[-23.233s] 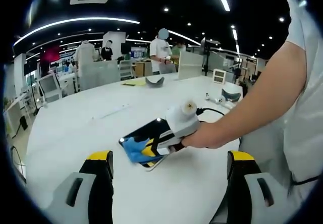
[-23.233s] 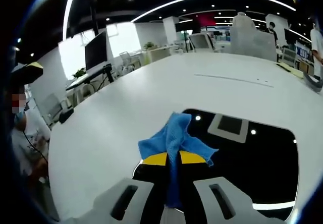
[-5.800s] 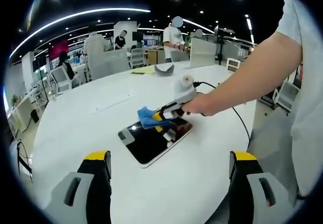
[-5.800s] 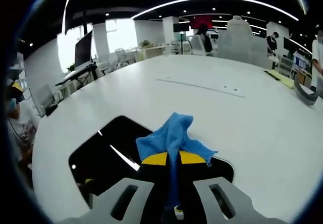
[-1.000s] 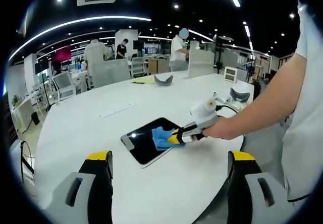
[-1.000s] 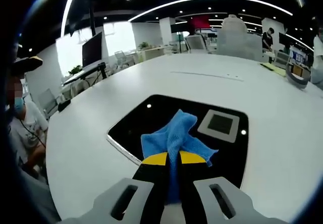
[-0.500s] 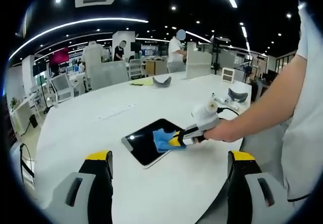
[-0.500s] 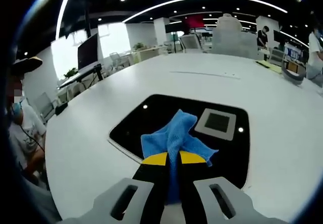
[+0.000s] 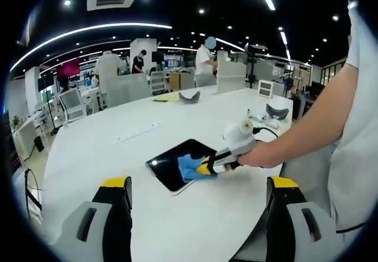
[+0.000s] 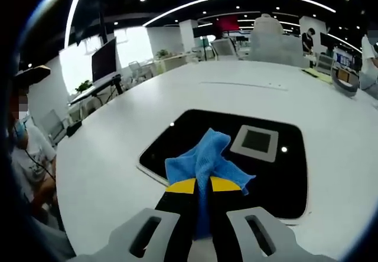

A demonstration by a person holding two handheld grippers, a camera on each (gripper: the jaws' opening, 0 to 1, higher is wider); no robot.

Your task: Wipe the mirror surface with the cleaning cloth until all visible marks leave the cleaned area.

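A dark rectangular mirror (image 9: pixel 172 161) (image 10: pixel 195 135) lies flat on the white round table (image 9: pixel 118 150). It reflects ceiling lights and a square vent. My right gripper (image 10: pixel 202 185) (image 9: pixel 205 169) is shut on a blue cleaning cloth (image 10: pixel 205 159) (image 9: pixel 189 167), which rests on the mirror's near edge. A person's hand (image 9: pixel 260 154) holds that gripper. My left gripper (image 9: pixel 198 182) stands open above the table, well short of the mirror, with nothing between its jaws.
A person in a cap (image 10: pixel 23 138) sits at the table's left rim. A long slot (image 9: pixel 137 133) runs across the table beyond the mirror. Grey objects (image 9: pixel 188 95) and a cable (image 9: pixel 269 131) lie farther off. People and chairs stand in the background (image 9: pixel 207 61).
The right gripper with the cloth has slid a little toward the mirror's near edge. The left gripper has stayed in place and open.
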